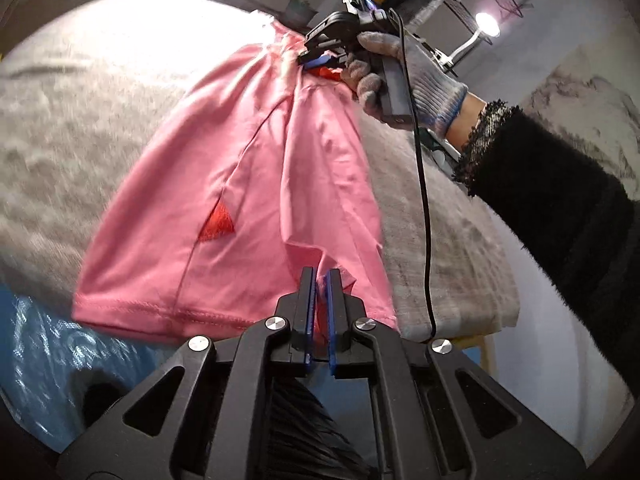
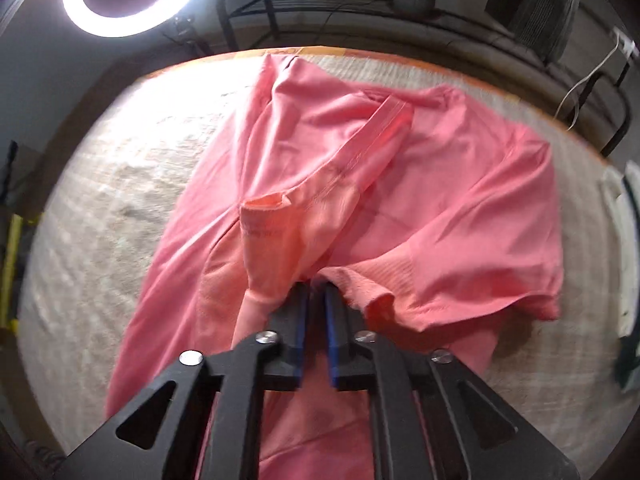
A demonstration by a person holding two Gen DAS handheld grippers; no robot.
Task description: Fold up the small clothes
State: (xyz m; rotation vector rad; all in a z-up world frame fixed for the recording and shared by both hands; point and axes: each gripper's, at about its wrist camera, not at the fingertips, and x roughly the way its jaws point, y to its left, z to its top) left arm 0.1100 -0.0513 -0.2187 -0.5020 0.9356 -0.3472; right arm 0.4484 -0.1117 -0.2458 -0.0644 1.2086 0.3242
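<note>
Both grippers, left (image 1: pixel 319 280) and right (image 2: pixel 316 292), pinch the pink garment (image 1: pixel 240 184) above the table (image 1: pixel 60 140) with jaws nearly closed; loosening risks dropping it

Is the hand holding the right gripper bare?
No, the hand wrapped around the right gripper wears a grey knit glove, with a black fuzzy sleeve behind it.

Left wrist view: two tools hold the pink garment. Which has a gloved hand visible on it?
The right tool, far along the pink garment, gripped by a gloved hand. The left tool, at the near hem, shows no hand.
</note>
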